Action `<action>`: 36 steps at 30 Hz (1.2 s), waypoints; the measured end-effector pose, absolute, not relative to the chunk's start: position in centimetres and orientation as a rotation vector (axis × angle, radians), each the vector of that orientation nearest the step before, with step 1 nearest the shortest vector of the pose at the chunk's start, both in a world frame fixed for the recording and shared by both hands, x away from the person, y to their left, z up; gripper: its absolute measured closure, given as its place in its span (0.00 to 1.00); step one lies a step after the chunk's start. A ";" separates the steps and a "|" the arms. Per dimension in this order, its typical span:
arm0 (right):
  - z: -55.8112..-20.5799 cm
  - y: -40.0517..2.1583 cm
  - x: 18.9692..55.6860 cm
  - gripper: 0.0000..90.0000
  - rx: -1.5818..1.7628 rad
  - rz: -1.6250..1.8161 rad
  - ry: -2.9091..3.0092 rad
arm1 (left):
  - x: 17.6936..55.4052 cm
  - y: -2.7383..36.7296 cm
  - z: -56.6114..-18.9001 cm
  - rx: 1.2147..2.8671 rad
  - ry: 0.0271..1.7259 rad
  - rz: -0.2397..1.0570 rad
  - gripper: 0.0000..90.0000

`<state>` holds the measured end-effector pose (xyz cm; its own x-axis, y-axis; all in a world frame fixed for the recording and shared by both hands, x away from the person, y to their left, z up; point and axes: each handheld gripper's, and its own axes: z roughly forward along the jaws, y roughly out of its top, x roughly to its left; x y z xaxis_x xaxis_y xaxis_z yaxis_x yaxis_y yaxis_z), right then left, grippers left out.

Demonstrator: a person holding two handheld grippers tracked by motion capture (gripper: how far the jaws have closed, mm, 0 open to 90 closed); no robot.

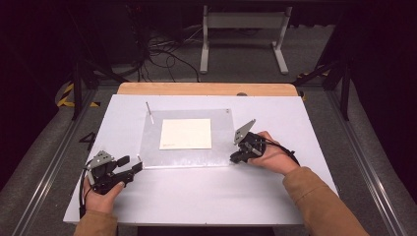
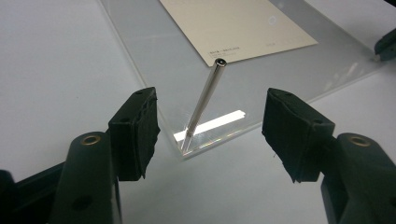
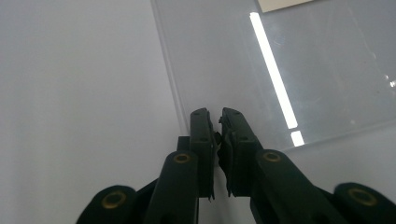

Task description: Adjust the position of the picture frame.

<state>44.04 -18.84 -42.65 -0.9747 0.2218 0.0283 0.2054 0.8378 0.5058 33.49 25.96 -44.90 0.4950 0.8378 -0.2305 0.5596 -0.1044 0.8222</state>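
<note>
Flanking metal pin (image 2: pixel 204 103) — left gripper (image 2: pixel 210 133) (agape)

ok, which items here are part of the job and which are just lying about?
In the job:
clear plate
cream card
near-corner metal pin
left gripper, open
right gripper, shut

Lying about:
white frame
floor cables
</note>
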 end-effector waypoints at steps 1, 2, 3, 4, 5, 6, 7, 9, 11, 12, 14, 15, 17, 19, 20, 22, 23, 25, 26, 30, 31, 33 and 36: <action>-42.7 -18.7 43.5 0.92 0.333 0.825 2.986 | 33.5 26.0 -44.9 1.787 1.176 0.375 0.40; -42.7 -18.6 43.1 0.92 0.324 0.829 2.988 | 33.4 26.1 -44.8 1.789 1.174 0.378 0.40; -42.7 -18.6 43.1 0.92 0.324 0.829 2.988 | 33.4 26.1 -44.8 1.789 1.174 0.378 0.40; -42.8 -18.5 42.2 0.92 0.297 0.846 2.982 | 33.4 26.1 -44.9 1.789 1.173 0.381 0.40; -42.9 -18.4 41.9 0.92 0.285 0.855 2.981 | 33.4 26.1 -44.9 1.796 1.174 0.379 0.40; -42.9 -18.3 41.6 0.92 0.279 0.863 2.980 | 33.4 26.1 -44.9 1.798 1.174 0.380 0.40; -43.0 -18.3 41.3 0.92 0.266 0.869 2.984 | 33.4 26.0 -44.9 1.799 1.174 0.377 0.40; -43.0 -18.0 40.6 0.92 0.247 0.878 2.987 | 33.5 26.1 -45.0 1.798 1.180 0.371 0.39; -43.0 -17.7 39.8 0.92 0.224 0.878 2.998 | 33.5 26.1 -45.0 1.804 1.189 0.377 0.39; -43.1 -17.5 39.4 0.92 0.210 0.884 3.000 | 33.5 26.1 -45.1 1.806 1.194 0.383 0.39; -43.1 -17.3 39.0 0.92 0.199 0.888 3.002 | 33.5 26.0 -45.1 1.817 1.200 0.397 0.39; -43.2 -16.9 38.0 0.92 0.167 0.902 3.011 | 33.5 25.9 -45.1 1.825 1.204 0.405 0.39; -43.3 -16.5 37.1 0.92 0.130 0.919 3.011 | 33.6 25.6 -45.1 1.842 1.204 0.418 0.39; -43.4 -16.3 36.5 0.92 0.113 0.942 3.017 | 33.6 25.4 -45.2 1.848 1.210 0.425 0.40; -43.5 -16.2 36.2 0.92 0.098 0.955 3.017 | 33.7 25.4 -45.2 1.861 1.209 0.433 0.40; -43.6 -15.9 35.5 0.92 0.084 0.970 3.022 | 33.7 25.4 -45.3 1.866 1.224 0.456 0.41; -43.6 -15.8 35.2 0.92 0.070 0.979 3.023 | 33.7 25.4 -45.3 1.864 1.235 0.463 0.42; -43.6 -15.5 34.6 0.92 0.055 0.988 3.023 | 33.8 25.7 -45.4 1.858 1.258 0.470 0.44; -43.7 -15.4 34.4 0.92 0.046 0.999 3.020 | 33.8 25.8 -45.4 1.856 1.264 0.477 0.45; -43.9 -15.5 34.2 0.92 0.048 1.041 3.024 | 33.9 26.1 -45.5 1.852 1.283 0.477 0.50; -44.1 -15.7 34.4 0.92 0.056 1.078 3.030 | 33.9 26.1 -45.6 1.854 1.289 0.491 0.56; -44.1 -15.7 34.4 0.87 0.053 1.089 3.026 | 33.9 26.4 -45.5 1.848 1.290 0.516 0.67; -44.0 -15.8 34.2 0.80 0.069 1.100 3.012 | 33.9 26.5 -45.5 1.849 1.255 0.495 0.91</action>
